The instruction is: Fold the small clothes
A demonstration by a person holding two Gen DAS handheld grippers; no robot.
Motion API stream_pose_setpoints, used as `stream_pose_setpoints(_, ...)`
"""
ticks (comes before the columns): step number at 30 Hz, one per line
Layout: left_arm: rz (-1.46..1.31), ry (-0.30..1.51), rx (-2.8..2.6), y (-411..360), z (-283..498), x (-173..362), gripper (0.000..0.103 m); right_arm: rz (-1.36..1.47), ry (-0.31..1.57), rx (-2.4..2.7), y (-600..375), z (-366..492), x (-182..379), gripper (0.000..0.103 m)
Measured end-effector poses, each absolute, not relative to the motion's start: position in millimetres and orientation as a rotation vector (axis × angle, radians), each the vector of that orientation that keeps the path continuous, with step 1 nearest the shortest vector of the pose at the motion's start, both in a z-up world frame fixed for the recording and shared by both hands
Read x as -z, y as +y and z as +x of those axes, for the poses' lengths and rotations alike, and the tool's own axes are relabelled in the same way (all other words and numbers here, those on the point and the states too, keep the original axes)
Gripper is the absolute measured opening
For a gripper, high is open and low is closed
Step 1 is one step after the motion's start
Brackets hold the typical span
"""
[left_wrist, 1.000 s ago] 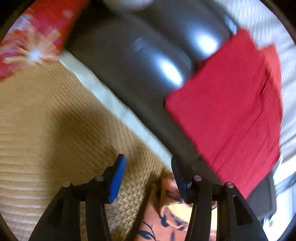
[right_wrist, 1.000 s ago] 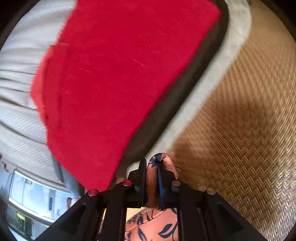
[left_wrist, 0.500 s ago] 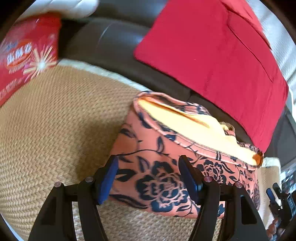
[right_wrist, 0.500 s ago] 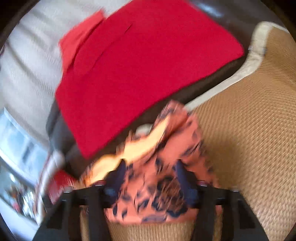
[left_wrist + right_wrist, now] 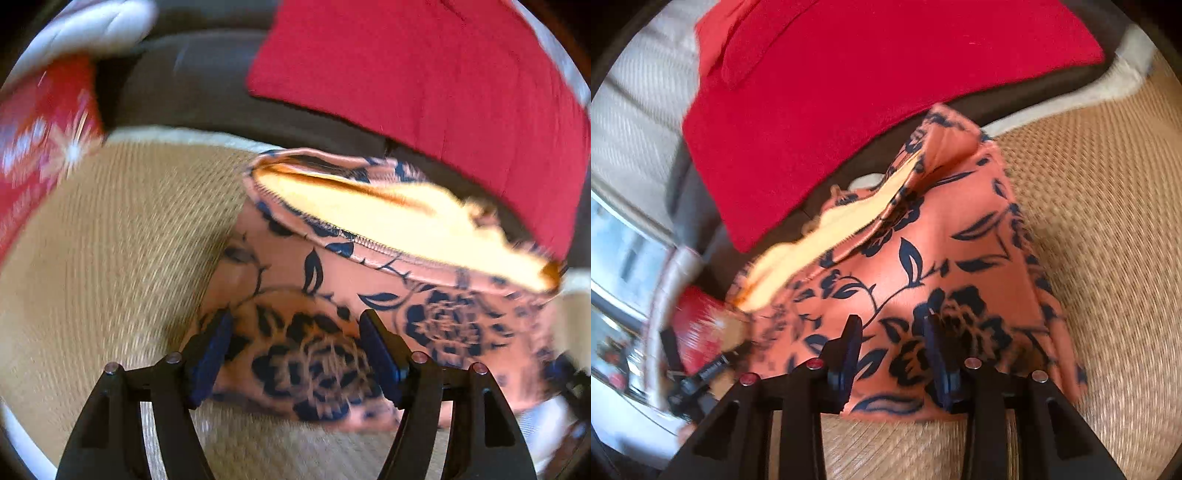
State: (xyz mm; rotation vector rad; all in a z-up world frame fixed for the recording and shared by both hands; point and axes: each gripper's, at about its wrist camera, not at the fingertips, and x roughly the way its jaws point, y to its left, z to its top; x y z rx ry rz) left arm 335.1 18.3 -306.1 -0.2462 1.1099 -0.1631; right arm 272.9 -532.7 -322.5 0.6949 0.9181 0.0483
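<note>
An orange garment with dark blue flowers [image 5: 369, 288] [image 5: 942, 258] lies folded on the woven mat, its pale yellow lining showing along the far edge. My left gripper [image 5: 295, 350] hovers over its near left part. The jaws are opening and the blue pads stand apart from the cloth that lies under them. My right gripper [image 5: 892, 350] is over the garment's near edge. Its jaws are partly apart and closing, with cloth beneath them but not pinched.
A red folded cloth [image 5: 443, 74] [image 5: 849, 92] rests on a dark cushion [image 5: 203, 92] behind the garment. The woven mat [image 5: 110, 258] [image 5: 1108, 221] spreads to both sides. A red printed package [image 5: 37, 147] [image 5: 698, 325] stands at the left.
The right gripper, shut on a fold of the orange garment a second ago, has let go. Both grippers have drawn back from the red cloth, and the garment now lies on the mat.
</note>
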Motion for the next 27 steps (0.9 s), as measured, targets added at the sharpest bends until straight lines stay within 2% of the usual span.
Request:
stream_pose_setpoints(2,-0.33,1.135,0.17,32.4,325.9,305.5,0.072,0.774,0.886,-0.053,-545.8,256.2,319.1,0.071)
stream_pose_setpoints(3,-0.36,1.142,0.167,39.3,322.2,306.7,0.072,0.807,0.866,-0.05,-551.1,248.1,319.0,0.072)
stream_pose_setpoints(9,-0.443,1.17,0.118,66.6,299.2,317.1,0.074,0.976,0.788,0.088,-601.8,195.2,322.9,0.073)
stream_pose_setpoints(11,-0.468,1.209,0.068,79.2,299.4,319.0,0.077,1.025,0.787,0.095,-615.6,192.3,327.0,0.073)
stream_pose_setpoints(17,-0.503,1.257,0.126,81.7,295.4,323.7,0.077,1.01,0.841,0.092,-603.3,211.0,336.8,0.073)
stream_pose_setpoints(27,-0.451,1.113,-0.024,113.1,332.7,309.7,0.077,0.9,0.846,0.076,-579.1,258.3,344.3,0.07)
